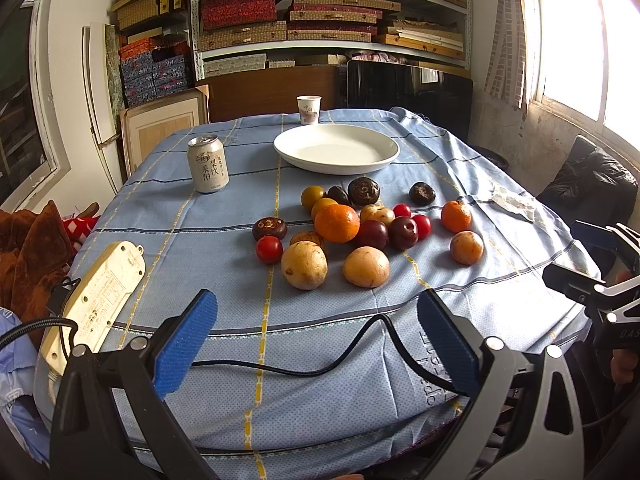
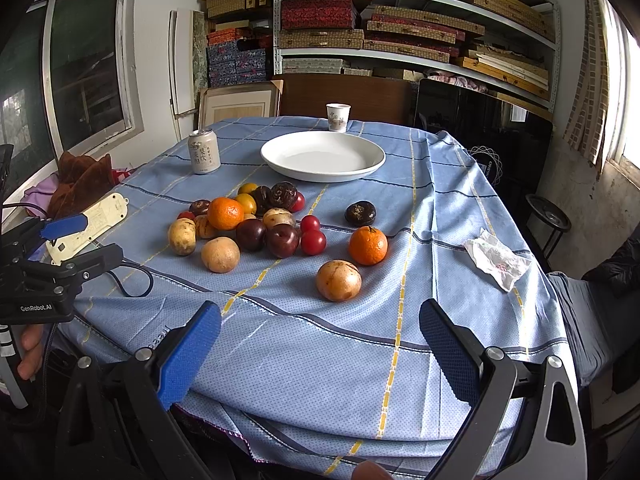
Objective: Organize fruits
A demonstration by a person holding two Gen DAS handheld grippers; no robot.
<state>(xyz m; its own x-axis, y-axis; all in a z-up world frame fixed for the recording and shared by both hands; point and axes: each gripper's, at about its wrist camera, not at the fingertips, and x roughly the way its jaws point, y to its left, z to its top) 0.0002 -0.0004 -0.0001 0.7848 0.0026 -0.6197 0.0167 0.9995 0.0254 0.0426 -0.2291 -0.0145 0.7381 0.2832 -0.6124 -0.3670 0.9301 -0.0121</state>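
So, bench (image 2: pixel 440 320): covered by a blue checked cloth, it carries everything; both grippers sit at its near edge, well short of the fruit.
Plate (image 2: pixel 374 160): white, bare inside, at the far middle; likely the place the fruit is meant to go, set just behind the pile for short carries.
Fruit pile (image 1: pixel 340 224): loose on the cloth between plate and near edge; oranges, plums, pale round fruits, small red ones and dark brown ones, many touching.
Stray fruits: one orange (image 2: pixel 368 245), one pale round fruit (image 2: pixel 338 280) and one dark one (image 2: pixel 360 213) lie apart to the right, easiest to take first, I judge.
Left gripper (image 1: pixel 316 336): fingers wide apart, holding nothing, aimed at the pile.
Right gripper (image 2: pixel 320 344): fingers wide apart, holding nothing, facing the stray pale fruit.
Can (image 1: pixel 207 164): upright, left of the plate, clear of the fruit.
Power strip (image 1: pixel 94 300): at the left edge, its cable (image 1: pixel 320 364) trailing across the near cloth; could snag a low reach.
Paper cup (image 2: pixel 338 117): behind the plate.
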